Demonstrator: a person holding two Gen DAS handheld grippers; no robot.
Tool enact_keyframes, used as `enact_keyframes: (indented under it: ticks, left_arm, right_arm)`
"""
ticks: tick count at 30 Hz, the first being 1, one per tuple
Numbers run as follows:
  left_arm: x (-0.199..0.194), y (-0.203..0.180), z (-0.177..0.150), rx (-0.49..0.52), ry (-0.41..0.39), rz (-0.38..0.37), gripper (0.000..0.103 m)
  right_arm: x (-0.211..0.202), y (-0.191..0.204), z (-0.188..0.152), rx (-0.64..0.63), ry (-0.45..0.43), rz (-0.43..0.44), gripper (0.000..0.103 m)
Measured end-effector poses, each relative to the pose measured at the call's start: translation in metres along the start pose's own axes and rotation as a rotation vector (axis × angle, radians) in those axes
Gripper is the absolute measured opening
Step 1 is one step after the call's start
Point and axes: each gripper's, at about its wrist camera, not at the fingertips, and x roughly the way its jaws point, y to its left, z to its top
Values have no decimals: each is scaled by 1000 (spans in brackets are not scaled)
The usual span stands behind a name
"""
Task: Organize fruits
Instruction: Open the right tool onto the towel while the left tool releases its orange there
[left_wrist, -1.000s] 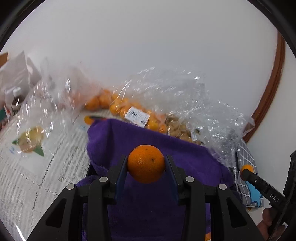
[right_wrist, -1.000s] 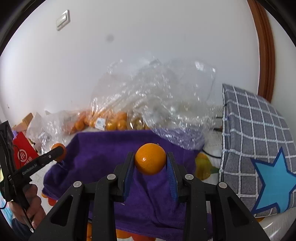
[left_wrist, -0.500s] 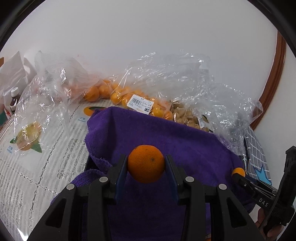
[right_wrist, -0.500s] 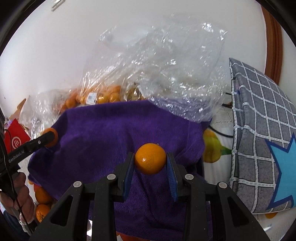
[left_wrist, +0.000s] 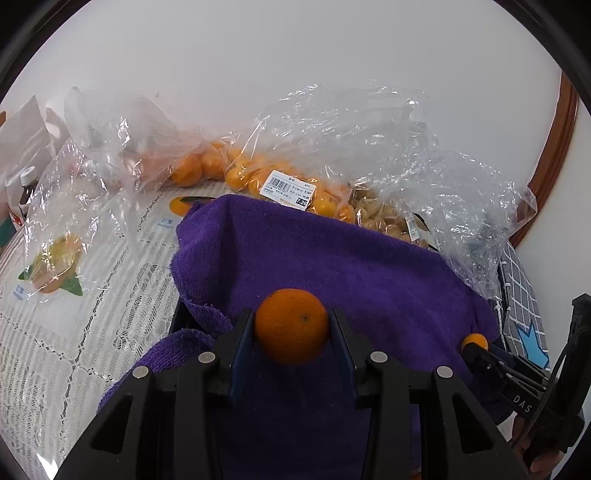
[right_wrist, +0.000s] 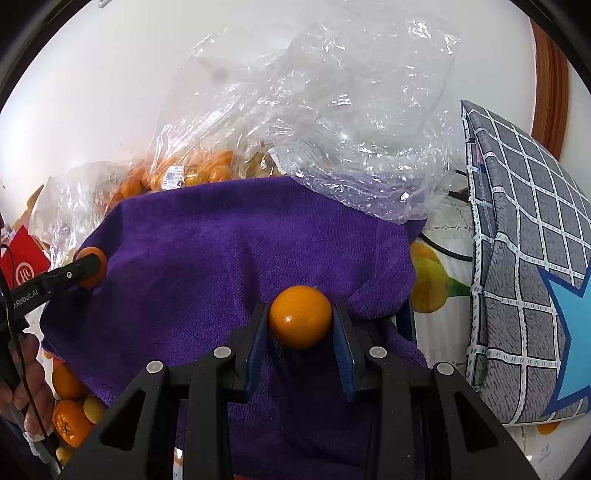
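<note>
- The right gripper (right_wrist: 300, 325), clamped on its orange (right_wrist: 300, 316), sank toward the purple towel (right_wrist: 221, 266); the wall switch slid out of its view and the towel filled more of it.
- Loose oranges (right_wrist: 68, 413) came into sight at the towel's lower left edge.
- From the left wrist view, the right gripper (left_wrist: 476, 345) dropped lower against the towel (left_wrist: 332, 258), its small fruit (left_wrist: 475, 340) now over purple cloth.

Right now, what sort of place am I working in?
Probably a home table, not a shop: a lace tablecloth with fruit prints, clear bags of oranges bearing a price label, a purple towel, and a checked cushion against the wall.
</note>
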Motion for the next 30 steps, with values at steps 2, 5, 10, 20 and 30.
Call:
enact_keyframes:
  ticks: [2,5,10,20,30]
  left_arm:
    - [0,-1,0,1,4,-5,39]
    - [1,-2,0,3,3,-8,39]
    - [2,-2,-1,6,1,-10,39]
    - [1,-2,-1,0,2,-42,39]
    - [-14,-3,1,7,-68,-76,54]
  right_arm:
    - [0,-1,0,5,-1,9,35]
    - [-5,-2,0,10,-14,15,44]
    - [-14,-1,-1,3,-46,-1,54]
    - [-31,-1,-3,-1,-103,-5,58]
    - [-41,4,0,-41,-130,-58,61]
